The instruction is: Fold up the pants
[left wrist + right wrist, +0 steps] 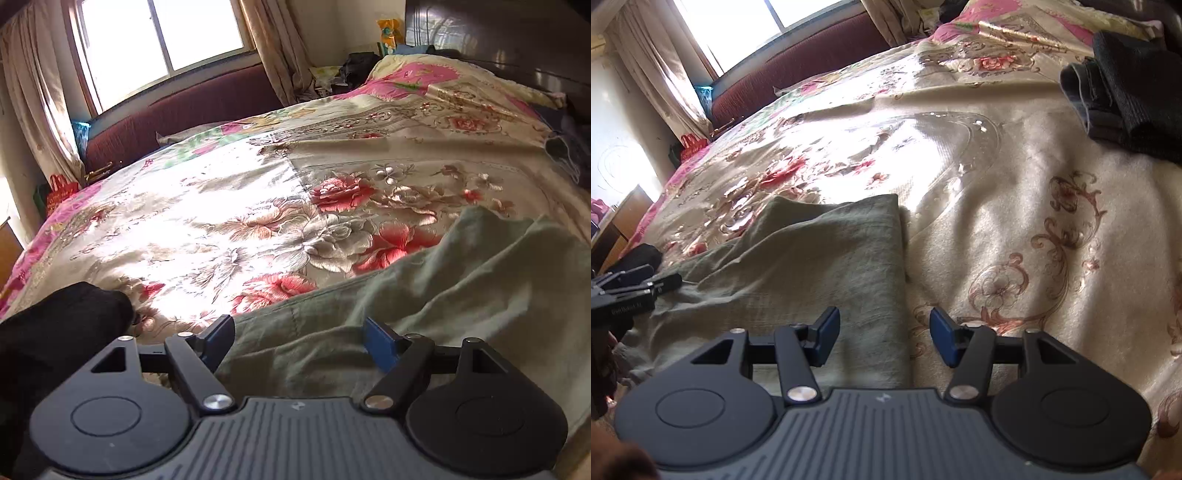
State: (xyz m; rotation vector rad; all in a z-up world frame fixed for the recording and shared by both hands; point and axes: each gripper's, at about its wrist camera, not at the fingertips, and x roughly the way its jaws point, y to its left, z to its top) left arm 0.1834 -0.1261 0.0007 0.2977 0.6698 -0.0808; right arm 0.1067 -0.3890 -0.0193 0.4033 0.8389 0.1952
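Grey-green pants [461,291] lie rumpled on a floral bedspread [229,221]. My left gripper [299,343] is open, its blue-padded jaws wide apart over the pants' near left edge, holding nothing. In the right wrist view the pants [820,258] lie partly folded with a straight right edge. My right gripper [884,339] is open and empty above that right edge; one finger is over the cloth, the other over the bedspread [1034,221]. The left gripper [631,288] shows at the far left of that view, at the pants' left side.
A black garment [62,325] lies at the bed's near left. Dark folded clothes [1126,92] sit at the bed's far right. A maroon padded bench [177,114], window and curtains stand beyond the bed. A dark headboard [498,33] is at the back right.
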